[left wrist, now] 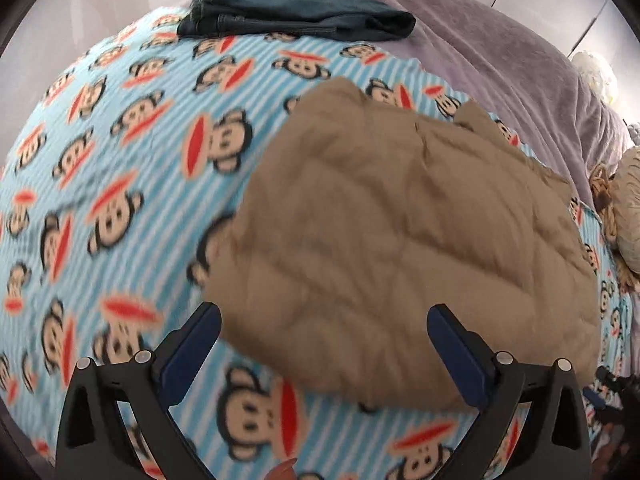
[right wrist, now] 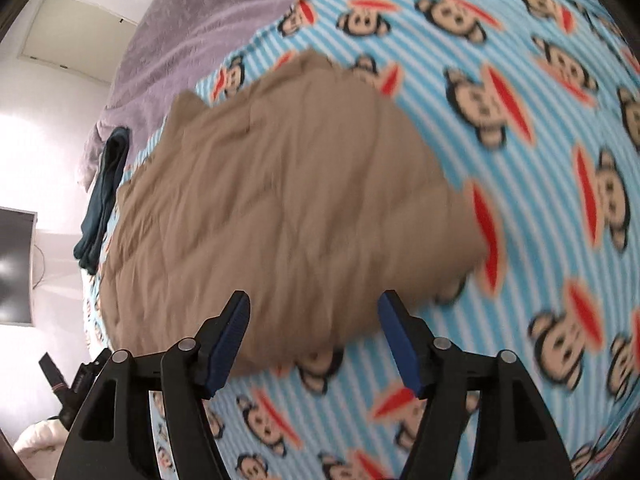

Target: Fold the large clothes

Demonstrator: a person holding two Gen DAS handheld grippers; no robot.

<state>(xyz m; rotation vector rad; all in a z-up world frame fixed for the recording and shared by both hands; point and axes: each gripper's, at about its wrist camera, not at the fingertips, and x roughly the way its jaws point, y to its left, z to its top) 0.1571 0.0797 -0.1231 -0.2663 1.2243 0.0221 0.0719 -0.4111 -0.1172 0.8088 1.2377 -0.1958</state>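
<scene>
So the tan jacket [left wrist: 400,232] is lying folded into a rough puffy rectangle on the monkey blanket [left wrist: 120,160], and both claws are off it: the left gripper [left wrist: 324,336] is spread wide with nothing between the pads, and the right gripper [right wrist: 314,332] is released too, hovering over the near edge. Looks to me like this fold is basically done and we're between steps. Next move probably calls for either tidying that lumpy near edge or shifting the bundle over toward the folded jeans [left wrist: 296,16] at the far side. Quilted stuff springs back, so I'd pinch deep. Surface is a bed, with a lilac throw [left wrist: 500,60] beyond the blanket, white walls and a dark screen [right wrist: 14,268] off to the side.
</scene>
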